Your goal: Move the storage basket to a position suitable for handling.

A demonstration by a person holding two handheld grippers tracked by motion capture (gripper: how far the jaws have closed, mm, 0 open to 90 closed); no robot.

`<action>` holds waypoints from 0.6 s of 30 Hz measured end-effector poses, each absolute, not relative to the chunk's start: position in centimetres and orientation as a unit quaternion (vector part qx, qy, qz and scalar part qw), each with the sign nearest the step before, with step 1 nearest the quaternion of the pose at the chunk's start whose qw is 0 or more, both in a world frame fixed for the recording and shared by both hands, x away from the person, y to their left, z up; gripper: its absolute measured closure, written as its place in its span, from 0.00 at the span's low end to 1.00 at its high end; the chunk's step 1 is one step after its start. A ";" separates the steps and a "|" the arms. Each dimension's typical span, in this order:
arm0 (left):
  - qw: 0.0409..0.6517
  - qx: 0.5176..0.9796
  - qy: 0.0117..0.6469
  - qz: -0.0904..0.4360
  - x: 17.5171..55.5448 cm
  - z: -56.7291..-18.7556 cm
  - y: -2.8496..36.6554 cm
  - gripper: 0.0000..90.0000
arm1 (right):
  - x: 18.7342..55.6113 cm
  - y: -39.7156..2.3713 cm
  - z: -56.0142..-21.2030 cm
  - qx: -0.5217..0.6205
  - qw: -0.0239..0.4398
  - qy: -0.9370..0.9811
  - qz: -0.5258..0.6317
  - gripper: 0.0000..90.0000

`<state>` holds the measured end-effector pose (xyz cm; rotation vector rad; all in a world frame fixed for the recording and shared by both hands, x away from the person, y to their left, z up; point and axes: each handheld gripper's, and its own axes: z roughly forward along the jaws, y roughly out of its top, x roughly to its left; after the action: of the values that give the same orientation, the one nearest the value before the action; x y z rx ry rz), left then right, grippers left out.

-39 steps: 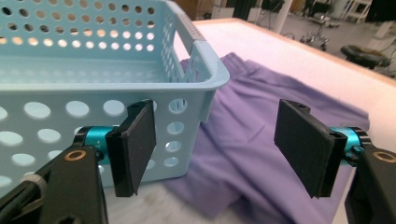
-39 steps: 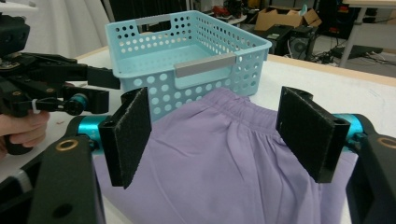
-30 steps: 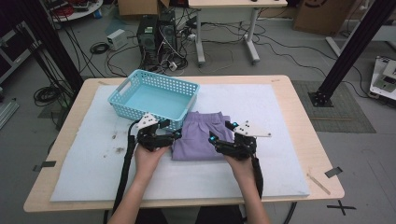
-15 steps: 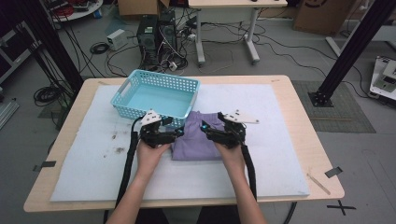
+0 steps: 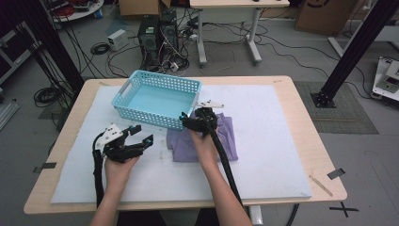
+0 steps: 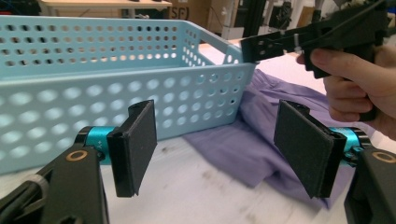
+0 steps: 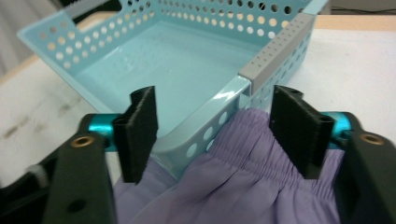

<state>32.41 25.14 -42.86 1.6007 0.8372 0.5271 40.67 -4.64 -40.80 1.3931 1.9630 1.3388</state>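
On the table [image 5: 291,108], in the high view, a purple cloth [image 5: 226,136] is lying folded on the white mat [image 5: 263,155], its far edge tucking against the near right corner of the blue basket [image 5: 157,96]. The right gripper [image 5: 184,119] is hovering over that corner, its hand and cable hiding the cloth's middle; its jaws are standing apart and have just been closing a little, gripping nothing. The left gripper [image 5: 142,134] is resting well left of the cloth, released, with bare mat all around it. Wide open mat is stretching to the right of the cloth.

Seen from the left gripper view, the left gripper [image 6: 215,144] is spreading wide over the stained mat [image 6: 187,196], empty. The cloth [image 6: 243,149] is lying rumpled beside the basket [image 6: 116,84] wall, its right end cut off behind the jaw. The right gripper [image 6: 252,46] is reaching over the basket corner.

From the right gripper view, the right gripper [image 7: 215,126] is straddling the basket [image 7: 177,70] corner, pads not pressing on it. The cloth [image 7: 243,186] is showing a gathered waistband touching the wall; its near part is running out of frame. The basket is standing empty.
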 end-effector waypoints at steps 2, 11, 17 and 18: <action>0.586 0.687 0.364 0.227 32.2 -43.1 25.8 0.33 | 40.5 -4.3 -41.0 0.499 0.211 0.688 0.482 0.37; 0.590 0.687 0.362 0.220 31.5 -43.2 26.8 0.33 | 44.3 -3.7 -40.5 0.560 0.151 0.680 0.447 0.63; 0.588 0.690 0.355 0.227 31.1 -43.1 27.2 0.33 | 46.1 -3.2 -39.3 0.578 0.176 0.671 0.430 0.83; 0.590 0.689 0.354 0.227 31.1 -43.2 27.3 0.33 | 46.4 -3.2 -39.2 0.577 0.184 0.672 0.427 0.84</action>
<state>31.10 27.30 -43.17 1.6041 0.8250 0.5278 46.37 -3.16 -39.18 1.6259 1.8961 1.2028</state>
